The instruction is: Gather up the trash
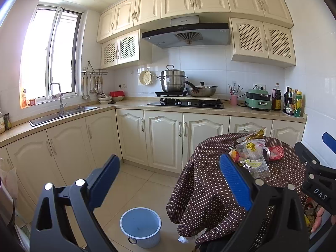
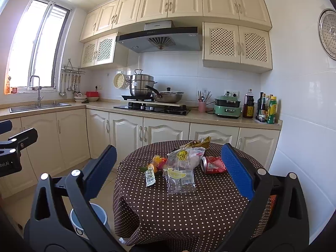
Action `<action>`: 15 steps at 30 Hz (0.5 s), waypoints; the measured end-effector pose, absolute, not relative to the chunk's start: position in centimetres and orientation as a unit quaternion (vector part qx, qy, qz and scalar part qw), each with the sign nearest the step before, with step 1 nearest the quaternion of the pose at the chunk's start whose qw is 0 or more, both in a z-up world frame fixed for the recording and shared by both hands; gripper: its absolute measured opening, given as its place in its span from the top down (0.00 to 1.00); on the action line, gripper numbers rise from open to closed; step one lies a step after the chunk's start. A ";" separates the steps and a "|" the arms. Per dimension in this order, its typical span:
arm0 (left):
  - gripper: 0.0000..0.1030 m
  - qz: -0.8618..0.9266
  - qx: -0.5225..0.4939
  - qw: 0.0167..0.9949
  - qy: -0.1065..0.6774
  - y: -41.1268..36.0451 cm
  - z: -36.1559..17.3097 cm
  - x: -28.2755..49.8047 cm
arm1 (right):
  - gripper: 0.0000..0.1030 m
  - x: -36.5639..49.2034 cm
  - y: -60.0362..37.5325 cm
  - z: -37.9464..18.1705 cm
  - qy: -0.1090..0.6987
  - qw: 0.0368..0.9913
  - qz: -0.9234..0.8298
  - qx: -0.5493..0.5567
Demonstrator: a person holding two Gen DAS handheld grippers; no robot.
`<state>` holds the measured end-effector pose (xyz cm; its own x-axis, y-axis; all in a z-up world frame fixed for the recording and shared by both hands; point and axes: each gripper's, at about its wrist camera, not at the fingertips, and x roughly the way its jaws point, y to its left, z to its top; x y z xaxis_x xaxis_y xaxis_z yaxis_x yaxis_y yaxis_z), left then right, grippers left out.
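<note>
Both spread wide, nothing held: right gripper [image 2: 168, 168] aimed over the round table [image 2: 189, 214], left gripper [image 1: 168, 180] off to its left, above the floor. Trash heaped mid-table: clear wrappers [image 2: 180, 168], a small sachet [image 2: 150, 176], a crushed red can [image 2: 213, 164] lying on its side. Blue bucket [image 1: 140, 226] on the floor beside the table, seemingly the bin. Best to start with the top wrapper, pinching a flat edge low against the cloth. Legible: "DAS" on the other tool's body; packet print too small to read.
</note>
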<state>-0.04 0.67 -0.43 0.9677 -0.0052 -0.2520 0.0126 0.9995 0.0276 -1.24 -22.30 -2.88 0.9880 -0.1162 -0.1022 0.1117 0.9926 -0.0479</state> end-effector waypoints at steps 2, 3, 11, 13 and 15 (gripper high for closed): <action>0.09 -0.004 0.015 0.992 0.127 0.6 -0.4 -0.1 | 0.05 -1.3 -22.3 -2.8 0.053 0.997 -0.058 -0.021; 0.09 -0.005 0.015 0.992 0.127 0.6 -0.4 -0.2 | 0.05 -1.4 -22.4 -2.8 0.053 0.997 -0.058 -0.020; 0.09 -0.004 0.016 0.991 0.129 0.5 -0.6 0.3 | 0.05 -1.4 -22.4 -3.0 0.054 0.997 -0.059 -0.020; 0.09 -0.004 0.016 0.991 0.129 0.5 -0.6 0.2 | 0.05 -1.4 -22.3 -3.0 0.054 0.997 -0.060 -0.021; 0.09 -0.004 0.016 0.991 0.129 0.4 -0.6 0.1 | 0.05 -1.3 -22.3 -3.0 0.054 0.997 -0.060 -0.021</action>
<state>0.15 0.36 -0.63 0.9666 -0.0039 -0.2562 0.0124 0.9994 0.0316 -1.31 -22.30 -3.03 0.9870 -0.1216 -0.1050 0.1171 0.9920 -0.0479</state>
